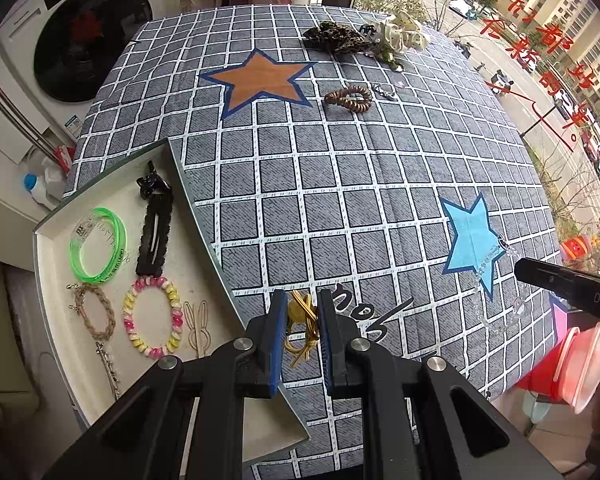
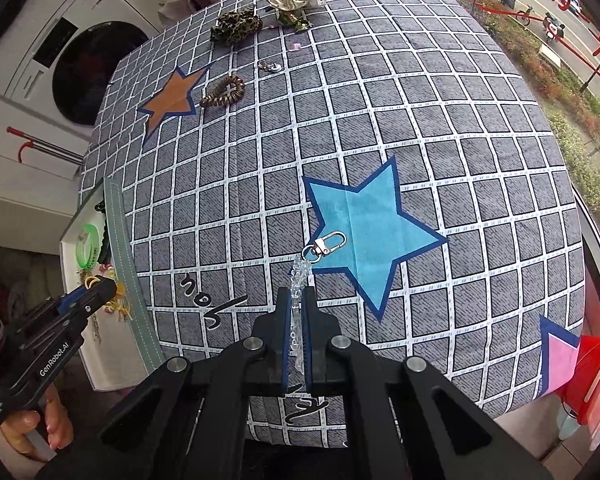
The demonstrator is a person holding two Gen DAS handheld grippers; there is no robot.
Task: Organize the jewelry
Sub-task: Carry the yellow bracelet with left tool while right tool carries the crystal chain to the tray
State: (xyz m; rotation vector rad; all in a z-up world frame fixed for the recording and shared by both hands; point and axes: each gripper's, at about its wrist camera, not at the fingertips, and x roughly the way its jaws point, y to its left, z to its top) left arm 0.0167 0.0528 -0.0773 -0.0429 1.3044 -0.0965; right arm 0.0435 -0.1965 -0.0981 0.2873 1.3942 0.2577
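Left hand-held gripper pinched a yellow cord loop at the white tray's edge, as far as I could tell. My right hand-held gripper clamped the clear bead chain, its silver clasp lying on the bench's blue star.

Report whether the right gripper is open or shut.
Shut: the right gripper clamps the clear bead chain, its blue pads pressing both sides, silver clasp hanging out ahead.
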